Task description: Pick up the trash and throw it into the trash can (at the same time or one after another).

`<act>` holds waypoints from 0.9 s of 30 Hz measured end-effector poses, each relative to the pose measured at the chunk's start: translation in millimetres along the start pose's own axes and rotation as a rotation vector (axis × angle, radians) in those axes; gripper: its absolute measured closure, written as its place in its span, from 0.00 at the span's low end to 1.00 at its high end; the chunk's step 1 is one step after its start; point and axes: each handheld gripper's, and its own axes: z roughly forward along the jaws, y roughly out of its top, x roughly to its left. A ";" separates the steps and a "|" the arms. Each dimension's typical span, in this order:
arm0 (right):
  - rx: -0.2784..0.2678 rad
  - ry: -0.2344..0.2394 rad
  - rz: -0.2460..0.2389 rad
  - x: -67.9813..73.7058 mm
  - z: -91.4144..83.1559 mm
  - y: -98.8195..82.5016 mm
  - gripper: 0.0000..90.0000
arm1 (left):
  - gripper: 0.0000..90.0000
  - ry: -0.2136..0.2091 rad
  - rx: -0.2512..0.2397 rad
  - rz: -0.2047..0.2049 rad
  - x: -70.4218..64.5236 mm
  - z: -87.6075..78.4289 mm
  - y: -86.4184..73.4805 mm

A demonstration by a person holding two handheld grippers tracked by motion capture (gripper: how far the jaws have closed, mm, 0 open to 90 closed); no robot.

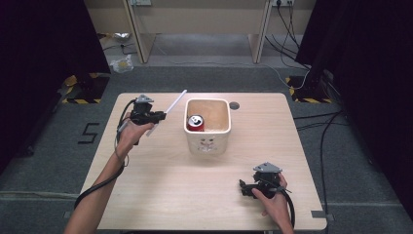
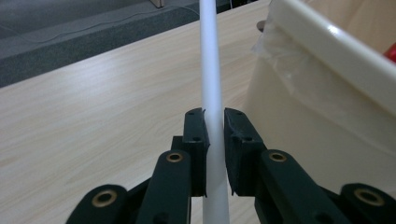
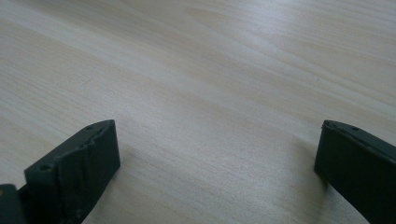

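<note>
My left gripper [image 1: 159,116] is shut on a long white straw [image 1: 174,104], held above the table left of the cream bin [image 1: 208,147]. In the left gripper view the straw [image 2: 211,70] runs up between the two black pads [image 2: 195,140], with my left gripper [image 2: 213,140] clamped around it and the bin's wall [image 2: 317,116] close on the right. A red can [image 1: 196,123] lies inside the bin. My right gripper [image 1: 242,185] rests low at the table's front right, its jaws wide apart in the right gripper view [image 3: 215,172] with bare wood between them.
The light wooden table [image 1: 160,185] has a dark round hole [image 1: 234,105] near its back edge beside the bin. Grey floor, cables and desk legs lie beyond the table.
</note>
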 end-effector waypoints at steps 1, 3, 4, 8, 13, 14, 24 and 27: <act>0.000 0.000 0.000 0.0 0.0 0.0 0.00 | 0.88 0.001 -0.002 0.008 -1.1 -1.8 1.9; 0.001 0.000 0.000 0.0 0.0 0.0 0.00 | 0.88 -0.003 -0.007 0.013 -2.7 -4.9 5.3; 0.000 0.000 0.001 0.0 0.0 0.0 0.00 | 0.88 -0.008 -0.009 0.015 -3.1 -6.6 7.0; 0.000 0.000 0.000 0.0 0.0 0.0 0.00 | 0.88 -0.021 -0.026 0.016 -5.6 -12.5 13.5; 0.000 0.000 0.000 0.0 0.0 0.0 0.00 | 0.88 -0.047 -0.045 0.024 -11.5 -20.8 23.8; 0.000 0.000 0.000 0.0 0.0 0.0 0.00 | 0.88 -0.051 -0.046 0.028 -12.7 -22.1 25.6; 0.000 0.000 0.000 0.0 0.0 0.0 0.00 | 0.88 -0.093 -0.065 0.082 -37.7 -28.0 44.4; 0.000 0.000 0.000 0.0 0.0 0.0 0.00 | 0.88 -0.106 -0.060 0.101 -44.9 -27.3 46.0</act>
